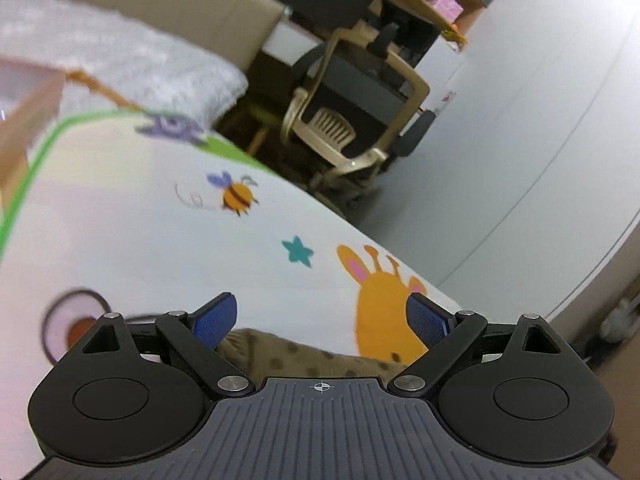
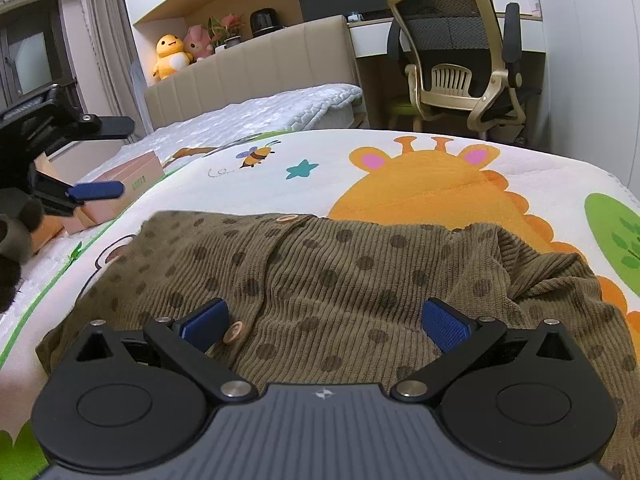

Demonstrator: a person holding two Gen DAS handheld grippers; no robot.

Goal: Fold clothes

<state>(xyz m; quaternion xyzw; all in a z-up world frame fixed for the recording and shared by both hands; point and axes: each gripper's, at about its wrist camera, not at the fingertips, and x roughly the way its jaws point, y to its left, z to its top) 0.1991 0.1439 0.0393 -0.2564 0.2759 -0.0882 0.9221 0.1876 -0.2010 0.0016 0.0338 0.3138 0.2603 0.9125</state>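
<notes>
Olive corduroy, spotted: the cardigan (image 2: pixel 320 272) lies spread on the cartoon play mat (image 2: pixel 400 160), its long axis running left to right across the right gripper (image 2: pixel 324 322), directly under those spread, empty jaws. The left gripper (image 1: pixel 320 320), jaws also parted and empty, only catches its edge. The right hand looks nearer for the first pinch.

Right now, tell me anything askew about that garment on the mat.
The brown dotted cardigan lies mostly flat, but its right side is bunched and folded over itself. Both grippers, left and right, are open.
</notes>
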